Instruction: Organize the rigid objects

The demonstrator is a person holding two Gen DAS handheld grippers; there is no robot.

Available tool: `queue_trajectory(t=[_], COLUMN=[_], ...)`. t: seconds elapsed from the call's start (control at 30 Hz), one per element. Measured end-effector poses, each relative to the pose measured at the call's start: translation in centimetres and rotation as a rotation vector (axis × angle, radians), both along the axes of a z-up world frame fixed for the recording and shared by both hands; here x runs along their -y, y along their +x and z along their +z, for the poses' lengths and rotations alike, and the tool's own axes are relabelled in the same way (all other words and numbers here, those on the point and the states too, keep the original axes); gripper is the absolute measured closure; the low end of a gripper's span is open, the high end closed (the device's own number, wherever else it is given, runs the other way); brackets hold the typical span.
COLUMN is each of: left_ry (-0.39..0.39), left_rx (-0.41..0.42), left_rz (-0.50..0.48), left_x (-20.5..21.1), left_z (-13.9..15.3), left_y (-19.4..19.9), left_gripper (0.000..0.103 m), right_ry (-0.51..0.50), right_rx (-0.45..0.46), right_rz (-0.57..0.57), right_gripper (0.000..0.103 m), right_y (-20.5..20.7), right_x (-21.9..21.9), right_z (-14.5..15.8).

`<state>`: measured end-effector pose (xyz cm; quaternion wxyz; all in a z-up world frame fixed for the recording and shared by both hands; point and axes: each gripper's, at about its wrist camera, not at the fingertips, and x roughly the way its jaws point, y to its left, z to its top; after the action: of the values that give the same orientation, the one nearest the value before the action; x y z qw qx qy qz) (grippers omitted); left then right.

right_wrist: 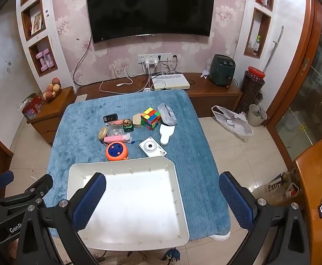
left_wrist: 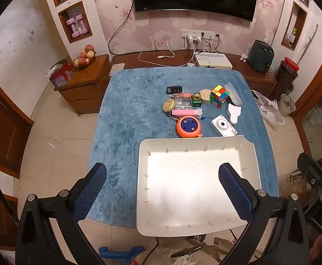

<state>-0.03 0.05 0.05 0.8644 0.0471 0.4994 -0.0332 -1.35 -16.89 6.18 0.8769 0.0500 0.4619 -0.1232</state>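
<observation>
My two grippers, left (left_wrist: 162, 190) and right (right_wrist: 162, 195), hang wide open over the tray (right_wrist: 125, 162) — empty. The tape measure (right_wrist: 116, 151) lies straight ahead, just past the tray's far edge.

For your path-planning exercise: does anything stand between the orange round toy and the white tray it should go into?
Nothing visible does. The orange round toy lies right beside the far rim of the white tray, whose inside is bare. Both grippers hang open above the near side.

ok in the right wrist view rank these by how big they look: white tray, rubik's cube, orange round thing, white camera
1. white tray, by far the largest, though also nearest the lens.
2. orange round thing, white camera and rubik's cube: all look about alike, so no ranking among them; the cube lies farthest back.
</observation>
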Motion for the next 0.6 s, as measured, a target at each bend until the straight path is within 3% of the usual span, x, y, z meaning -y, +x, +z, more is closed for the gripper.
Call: queue_trajectory(t=[0.6], left_ry=[-0.002], left_rx=[0.002], left_rz=[0.000], left_x=[0.0], left_z=[0.1], left_y=[0.0], left_gripper=[0.002], right_ry=[0.019], right_rx=[0.019], right_rz=[0.010], right_gripper=[0.001], right_y=[0.4], right_x=[-1.0], right_z=[1.0])
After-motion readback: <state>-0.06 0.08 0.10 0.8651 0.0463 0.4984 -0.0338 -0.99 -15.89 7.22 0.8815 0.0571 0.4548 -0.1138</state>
